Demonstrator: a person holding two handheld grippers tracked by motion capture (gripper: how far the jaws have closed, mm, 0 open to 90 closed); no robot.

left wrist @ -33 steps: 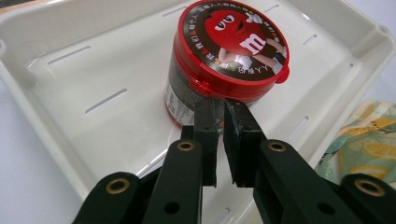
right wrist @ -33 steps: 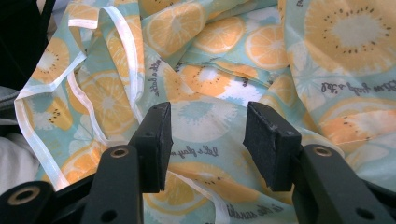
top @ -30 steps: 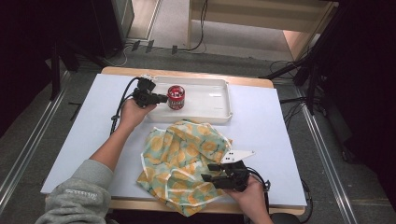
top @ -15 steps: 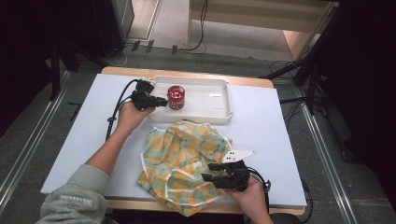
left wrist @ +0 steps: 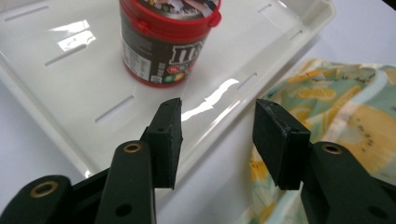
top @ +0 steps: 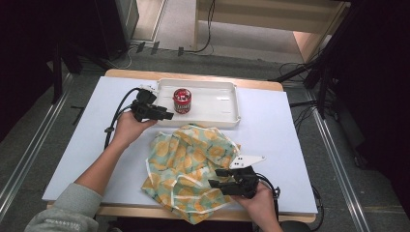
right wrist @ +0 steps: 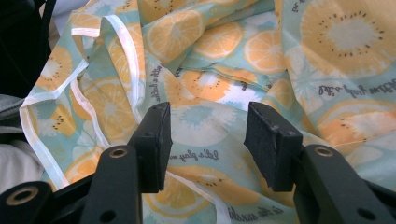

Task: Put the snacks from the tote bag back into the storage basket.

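The left claw [top: 167,116], its jaws just opening with nothing between them, hangs released at the near rim of the white plastic tray [top: 227,110], where the red-lidded candy jar [top: 182,100] stands at the claw's one o'clock. A careless swing could tip the jar. The right claw [top: 212,182] gapes unclenched over the orange-print cloth [top: 193,154] crumpled near the table [top: 72,145] edge, which could snag; bare table lies at nine o'clock.

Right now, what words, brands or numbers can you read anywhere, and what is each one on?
"m&m's": on the red-lidded candy jar in the white tray, partly cut off.
"Let's play": on the orange-print cloth, upside down.
Fine print on the jar's label: too small to read.
Other script lines on the cloth: too blurred to read.
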